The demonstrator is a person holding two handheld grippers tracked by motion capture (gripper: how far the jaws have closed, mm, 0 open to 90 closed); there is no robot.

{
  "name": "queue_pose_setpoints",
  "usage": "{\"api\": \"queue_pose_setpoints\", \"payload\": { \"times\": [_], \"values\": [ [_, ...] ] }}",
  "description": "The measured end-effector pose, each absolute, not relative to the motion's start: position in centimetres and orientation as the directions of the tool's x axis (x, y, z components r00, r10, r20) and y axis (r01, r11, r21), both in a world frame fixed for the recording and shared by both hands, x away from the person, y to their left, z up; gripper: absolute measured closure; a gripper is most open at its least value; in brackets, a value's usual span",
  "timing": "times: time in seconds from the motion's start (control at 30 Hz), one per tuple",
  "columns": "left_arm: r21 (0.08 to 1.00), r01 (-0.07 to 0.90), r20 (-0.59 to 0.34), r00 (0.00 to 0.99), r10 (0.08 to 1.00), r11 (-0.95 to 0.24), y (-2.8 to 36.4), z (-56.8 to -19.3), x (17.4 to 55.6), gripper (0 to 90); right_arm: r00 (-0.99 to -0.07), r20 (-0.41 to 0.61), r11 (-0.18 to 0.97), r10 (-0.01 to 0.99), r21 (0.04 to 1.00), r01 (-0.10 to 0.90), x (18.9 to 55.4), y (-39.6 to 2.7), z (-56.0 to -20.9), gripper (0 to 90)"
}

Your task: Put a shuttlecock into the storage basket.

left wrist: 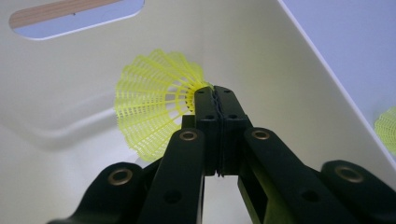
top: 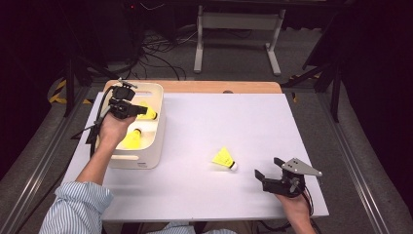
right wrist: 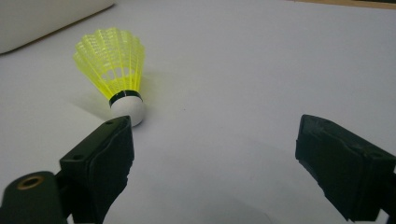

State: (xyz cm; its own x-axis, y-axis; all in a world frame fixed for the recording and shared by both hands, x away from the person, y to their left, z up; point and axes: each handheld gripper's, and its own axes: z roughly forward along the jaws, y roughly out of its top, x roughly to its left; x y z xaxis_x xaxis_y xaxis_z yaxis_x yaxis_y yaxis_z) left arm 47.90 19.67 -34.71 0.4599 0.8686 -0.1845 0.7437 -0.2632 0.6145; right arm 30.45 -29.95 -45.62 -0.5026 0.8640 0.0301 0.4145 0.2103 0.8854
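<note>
Right gripper (top: 269, 171) near the desk's (top: 243, 122) front edge, jaws spread, nothing between them; 1 yellow shuttlecock (top: 224, 159) lies just beside it. Left gripper (top: 141, 110) pinches another shuttlecock (left wrist: 154, 107) inside the white bin (top: 156, 141); 1 more shuttlecock lies there (top: 132, 139).

Low in the centre of the frame, the left gripper (left wrist: 215, 93) has its black jaws pressed together on the edge of a yellow shuttlecock (left wrist: 152, 105), whose mesh skirt fans out to the left, inside a cream bin (left wrist: 261, 60). Another yellow skirt (left wrist: 387, 128) peeks in at the right edge.
</note>
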Motion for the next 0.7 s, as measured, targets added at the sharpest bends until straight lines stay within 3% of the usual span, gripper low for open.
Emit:
{"api": "queue_pose_setpoints", "payload": {
  "times": [0.7],
  "values": [
    [0.622,0.738,-0.175,0.456,0.873,-0.261,19.71,-34.65,47.73,86.8,-0.504,0.031,0.21,0.863,0.886,0.414,30.46,-29.95,-45.63,12.4]
  ]
}}
